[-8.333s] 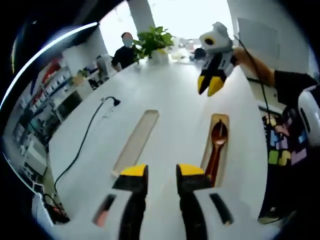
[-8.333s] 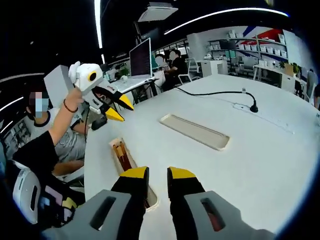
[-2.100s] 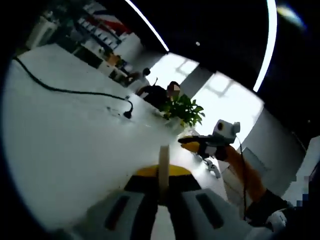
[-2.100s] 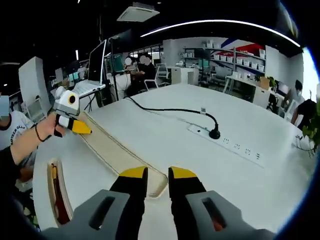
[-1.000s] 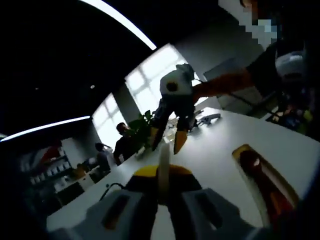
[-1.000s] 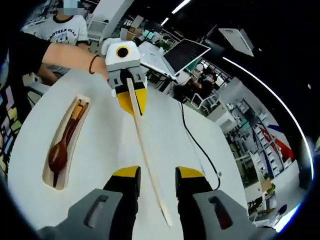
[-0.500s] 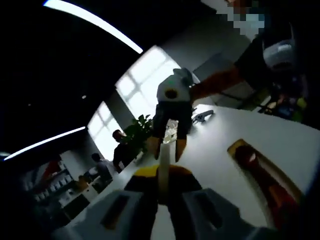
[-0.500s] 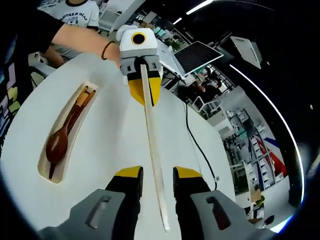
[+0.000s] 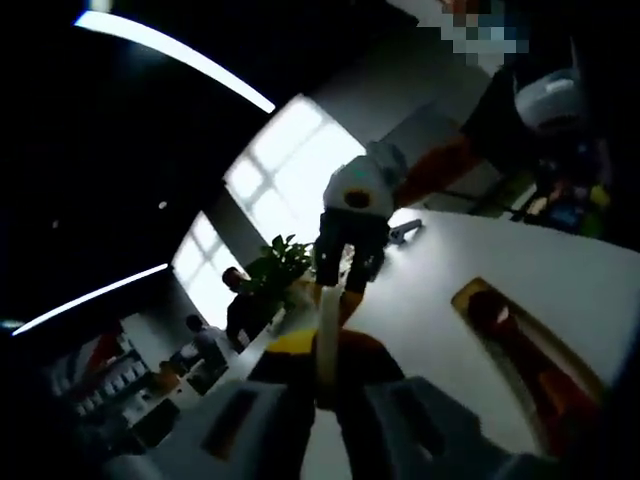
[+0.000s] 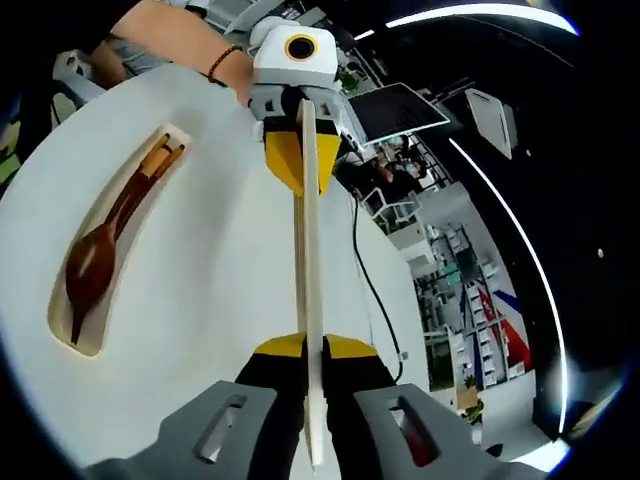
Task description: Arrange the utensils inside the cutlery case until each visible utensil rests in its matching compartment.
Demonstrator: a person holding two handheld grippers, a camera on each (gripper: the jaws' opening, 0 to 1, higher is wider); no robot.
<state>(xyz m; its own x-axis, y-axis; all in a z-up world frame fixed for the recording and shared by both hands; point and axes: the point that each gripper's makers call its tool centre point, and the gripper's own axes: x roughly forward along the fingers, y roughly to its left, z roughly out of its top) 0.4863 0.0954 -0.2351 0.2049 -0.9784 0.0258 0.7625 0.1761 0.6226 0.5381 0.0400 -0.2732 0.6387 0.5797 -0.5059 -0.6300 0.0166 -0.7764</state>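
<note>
Right gripper view shows the right gripper with its two yellow-tipped jaws closed on one end of a long pale lid of the cutlery case, which is seen on edge as a thin strip. The other end of the lid is held between the jaws of the left gripper, which comes in from the top of this view, with a person's hand and a wrist with a bracelet behind it. So the lid is in the air above the white table, carried by both grippers, one at each end.

On the table, toward its left edge in this view, lies the cutlery case base, a long shallow pale tray. Inside it rest a dark brown wooden spoon, with its bowl toward the near end, and a pair of wooden chopsticks beside the spoon handle. A black cable runs over the table on the far side of the lid.

Left gripper view looks along the same lid from the other end. The left gripper has its jaws shut on the strip, and the right gripper holds the far end. To the right on the table lies the case base with the spoon in it. A green plant stands at the far edge of the table.
</note>
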